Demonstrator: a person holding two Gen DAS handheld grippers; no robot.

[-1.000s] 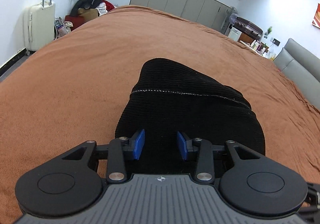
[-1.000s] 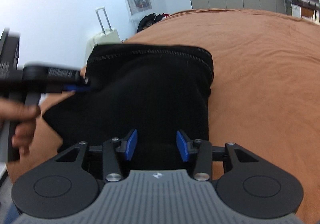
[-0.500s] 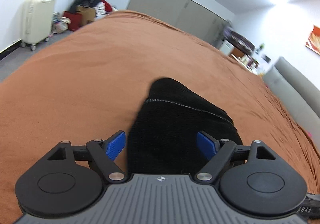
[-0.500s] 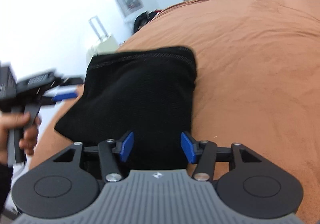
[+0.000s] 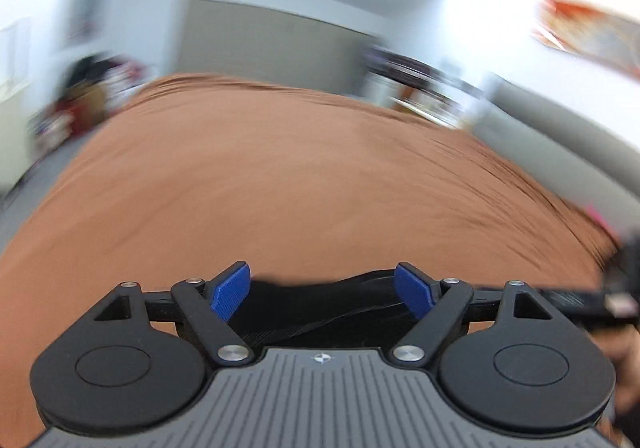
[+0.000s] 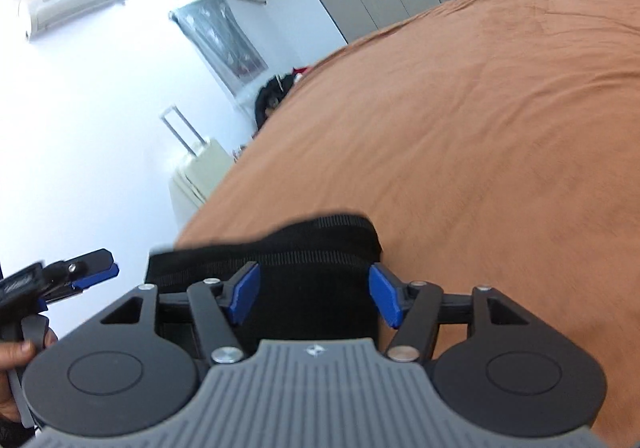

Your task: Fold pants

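The black pants (image 6: 304, 268) lie folded into a compact bundle on the bed's brown cover (image 6: 500, 120), close to its near edge. In the right wrist view the bundle's ribbed far edge runs crosswise, from the left side of the bed towards the middle, and its right end is rounded over. How the long axis lies cannot be judged, since the near part is hidden under the tools.

The right tool (image 6: 314, 296) sits over the near part of the bundle with its jaws opening; its blue pads (image 6: 244, 294) stand to either side of the fabric and do not press on it. The left tool (image 5: 323, 294) is spread wide and holds nothing; the dark cloth shows below and between its fingers. That view is heavily blurred. In the right wrist view the left tool (image 6: 90, 272) appears at the far left, just off the bundle's left end, held in a hand (image 6: 16, 360).

Beyond the pants the brown cover stretches bare and broad to the far side. A pale suitcase (image 6: 200, 176) stands on the floor beside the bed's left edge.
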